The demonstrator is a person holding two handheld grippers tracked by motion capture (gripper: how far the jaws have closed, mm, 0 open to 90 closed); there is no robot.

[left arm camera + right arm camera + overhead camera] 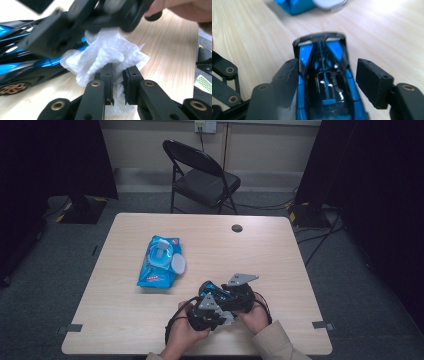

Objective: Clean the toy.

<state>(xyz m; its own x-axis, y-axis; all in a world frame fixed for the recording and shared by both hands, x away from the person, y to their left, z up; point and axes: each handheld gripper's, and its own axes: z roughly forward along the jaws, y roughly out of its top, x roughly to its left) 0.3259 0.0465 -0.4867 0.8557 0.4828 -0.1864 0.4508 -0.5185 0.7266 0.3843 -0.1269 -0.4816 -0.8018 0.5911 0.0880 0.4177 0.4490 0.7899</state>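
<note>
Both hands are low at the near edge of the pale wood-grain tabletop, working close together. The left claw has its jaws drawn nearly together, pinching a crumpled white wipe between the pads; the wipe bunches up past the jaw tips and rests against the side of a glossy blue and black toy sports car. In the left gripper view the car lies at the left on the wood, one bronze-spoked wheel showing, with the other claw's blurred black body hanging just above the wipe.

Over to the right gripper view: the right claw straddles that same toy car, which runs lengthwise between the jaws with its dark end pointing away. The jaw on the picture's left sits against the car's flank. The jaw on the right stands clear, bare wood showing in the gap, so the claw is parted and not clamped on the car.

From the high view the two grippers overlap, the left claw beside the right claw, and the car is mostly hidden under them, probably the blue glint between. Well apart, toward the middle left of the tabletop, lies a blue soft pack of wet wipes with its white flip lid open.
</note>
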